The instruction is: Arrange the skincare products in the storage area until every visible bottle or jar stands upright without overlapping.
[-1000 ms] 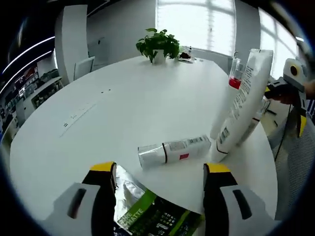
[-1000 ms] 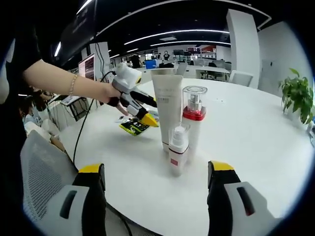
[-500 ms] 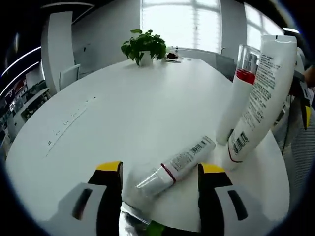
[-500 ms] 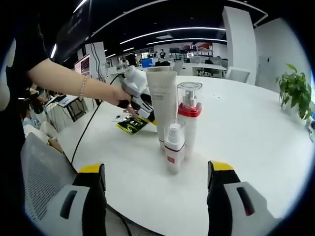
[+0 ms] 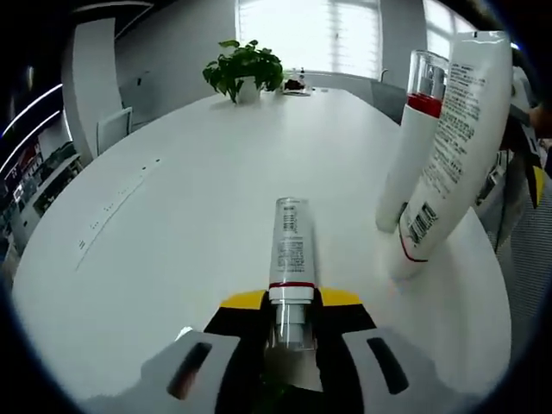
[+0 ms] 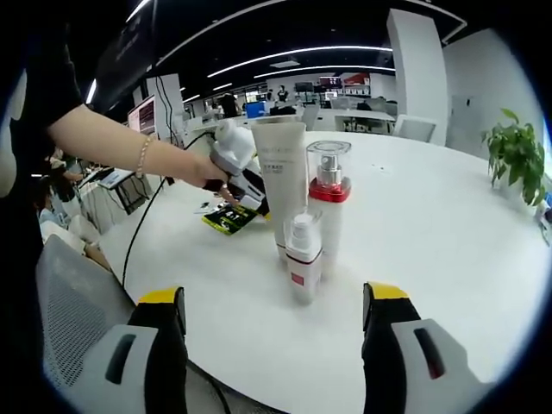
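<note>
Now the left gripper (image 5: 289,302) has its jaws clamped on the capped end of the lying bottle (image 5: 289,250) on the desk (image 5: 172,216); better swing it up slowly, clear of the tall tube (image 5: 453,138). Right gripper (image 6: 272,297) waits wide, holding nothing, facing the upright cluster.
</note>
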`<state>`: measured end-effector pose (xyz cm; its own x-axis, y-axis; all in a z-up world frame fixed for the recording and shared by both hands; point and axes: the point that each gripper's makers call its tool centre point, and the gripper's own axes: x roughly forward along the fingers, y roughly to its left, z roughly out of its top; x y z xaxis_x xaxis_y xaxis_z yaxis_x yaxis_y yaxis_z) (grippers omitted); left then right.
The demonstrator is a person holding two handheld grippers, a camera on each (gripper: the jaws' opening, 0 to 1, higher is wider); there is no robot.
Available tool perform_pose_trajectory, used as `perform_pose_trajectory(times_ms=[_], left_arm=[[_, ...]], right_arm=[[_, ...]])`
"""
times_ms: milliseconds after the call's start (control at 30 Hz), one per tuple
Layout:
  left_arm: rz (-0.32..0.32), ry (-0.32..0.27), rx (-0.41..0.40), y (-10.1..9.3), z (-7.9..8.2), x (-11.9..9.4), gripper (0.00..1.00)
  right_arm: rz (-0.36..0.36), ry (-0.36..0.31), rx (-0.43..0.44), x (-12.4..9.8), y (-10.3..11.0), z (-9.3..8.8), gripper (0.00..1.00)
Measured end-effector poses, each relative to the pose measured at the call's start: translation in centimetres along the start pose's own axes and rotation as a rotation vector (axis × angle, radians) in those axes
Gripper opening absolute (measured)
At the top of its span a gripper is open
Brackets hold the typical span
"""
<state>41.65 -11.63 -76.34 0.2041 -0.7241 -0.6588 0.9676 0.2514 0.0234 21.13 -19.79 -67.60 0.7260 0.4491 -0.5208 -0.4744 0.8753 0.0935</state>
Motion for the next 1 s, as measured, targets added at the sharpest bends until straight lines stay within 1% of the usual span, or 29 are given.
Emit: perform_pose_trajectory(times_ms=[133,233,267,367,433,500,567,633,700,767,867,1000], left_arm=[[0.0,0.008,-0.038,-0.8,-0.1,-0.4,0.25],[0.009,0.009,-0.053,-0.8,-0.4,-0.6,0.25],[0.012,0.008,-0.07,-0.9,-0.4,-1.1,0.24],[0.02,0.009,-0.084,-1.2,-0.2,-2.1,0.25],[0.023,0.01,-0.085,-1.0,-0.4,-2.7,0.25],[0.028,0.012,-0.084,-1.5,-0.1,-3.5,0.25],[0.029,0.008,-0.09,-1.1,-0.5,-4.0,0.24],[0.028,-0.001,-0.104,-1.5,-0.1,-4.8,0.24],[0.033,-0.002,-0.109,-1.1,-0.3,-5.1,0.24],[0.037,-0.002,-0.108,-1.7,0.0,-5.8,0.24],[0.043,0.004,-0.083,-2.8,0.5,-7.0,0.24],[0.039,0.007,-0.067,-4.0,0.2,-8.1,0.24]], right_arm=[[-0.001,0.0,0.003,0.0,-0.1,0.0,0.84],[0.0,-0.003,0.003,0.1,-0.1,0.0,0.84],[0.0,-0.003,0.003,0.1,-0.1,0.1,0.84],[0.002,-0.005,0.0,0.1,0.0,0.1,0.84],[0.003,-0.007,-0.002,0.0,0.0,0.1,0.84],[0.004,-0.01,-0.005,0.0,0.0,0.2,0.84],[0.006,-0.012,-0.009,0.0,0.1,0.2,0.84],[0.01,-0.014,-0.013,0.0,0.2,0.3,0.84],[0.013,-0.015,-0.018,0.0,0.3,0.4,0.84],[0.015,-0.019,-0.024,-0.1,0.4,0.5,0.84],[0.017,-0.024,-0.032,-0.2,0.4,0.7,0.84],[0.019,-0.035,-0.041,-0.3,0.5,0.9,0.83]])
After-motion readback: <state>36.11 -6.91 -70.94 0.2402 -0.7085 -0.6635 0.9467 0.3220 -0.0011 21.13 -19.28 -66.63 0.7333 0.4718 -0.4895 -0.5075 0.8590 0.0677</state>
